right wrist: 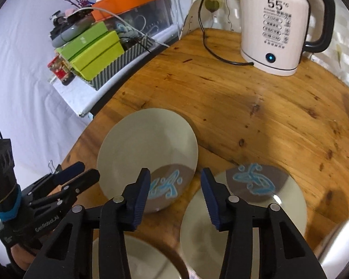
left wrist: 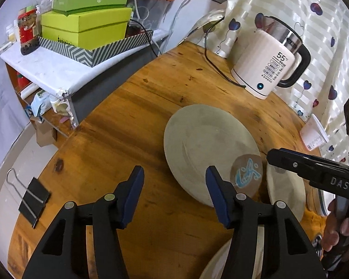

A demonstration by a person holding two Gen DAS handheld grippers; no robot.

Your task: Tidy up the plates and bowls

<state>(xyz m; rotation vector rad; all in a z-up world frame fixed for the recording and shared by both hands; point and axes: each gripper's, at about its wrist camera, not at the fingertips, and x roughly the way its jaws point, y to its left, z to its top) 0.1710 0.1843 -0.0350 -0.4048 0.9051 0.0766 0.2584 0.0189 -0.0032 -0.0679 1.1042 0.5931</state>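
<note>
Both the left gripper point(left wrist: 174, 174) and right gripper point(right wrist: 175, 179) gape empty; the kettle point(right wrist: 274, 30) reads "55°C", its smaller print illegible.

Two plates point(right wrist: 149, 148) point(right wrist: 244, 211) lie side by side on the worktop point(right wrist: 256, 107), an electric kettle point(right wrist: 273, 32) behind them at the far edge, a shelf point(right wrist: 81, 93) of stacked boxes point(right wrist: 93, 51) to the left, a binder clip point(left wrist: 32, 200) clamped on the worktop's left rim.

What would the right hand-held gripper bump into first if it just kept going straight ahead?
Probably bare wooden table: the right hand-held gripper points into the gap between the two plates. Farther on stands the kettle. Depth is uncertain.
</note>
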